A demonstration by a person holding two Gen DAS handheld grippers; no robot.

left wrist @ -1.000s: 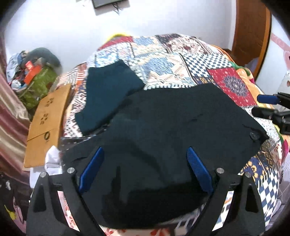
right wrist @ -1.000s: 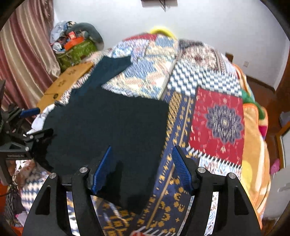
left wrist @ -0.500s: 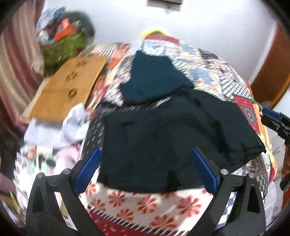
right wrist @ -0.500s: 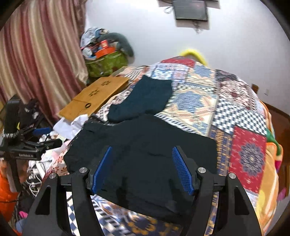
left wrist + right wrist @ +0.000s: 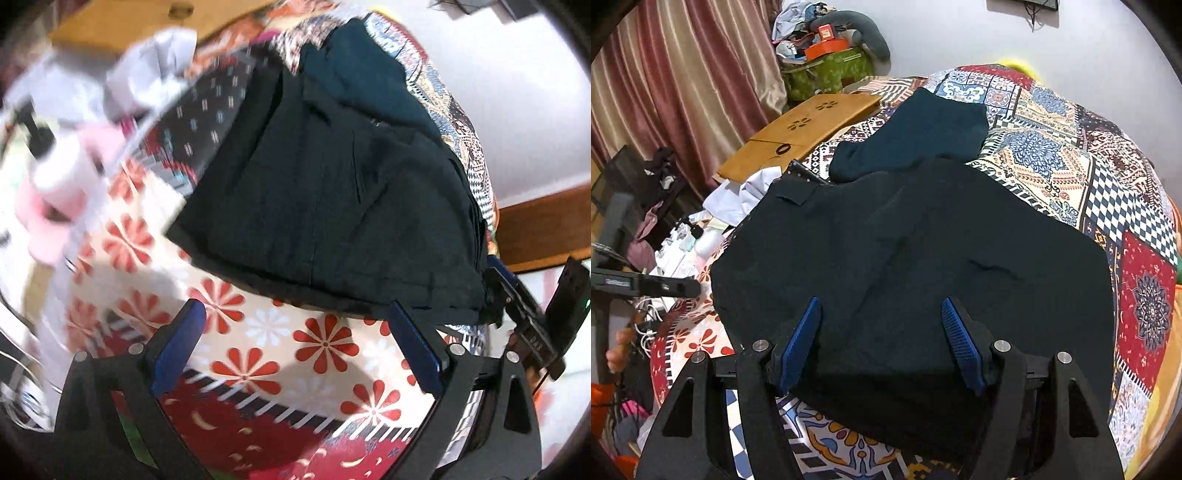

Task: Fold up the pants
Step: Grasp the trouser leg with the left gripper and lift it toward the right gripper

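Dark pants [image 5: 916, 266] lie folded in a broad slab on the patchwork bedspread [image 5: 1100, 177]. In the left wrist view the pants [image 5: 332, 206] fill the middle, their near hem hanging over the bed's side. My left gripper [image 5: 295, 343] is open and empty, just below that hem over the flowered cloth. My right gripper [image 5: 881, 339] is open, its blue fingers [image 5: 960, 343] resting above the pants' near edge. The right gripper also shows at the far right of the left wrist view [image 5: 517, 302], beside the pants' corner.
A folded teal garment [image 5: 916, 136] lies beyond the pants. A wooden lap table [image 5: 801, 133], white cloth [image 5: 742, 192] and clutter stand left of the bed. Curtains [image 5: 672, 81] hang at the left, and a green bag [image 5: 831, 70] sits by the wall.
My left gripper has pulled back off the pants and swung down to the bed's side edge. My right gripper has moved over the pants' near edge. Both stay open.
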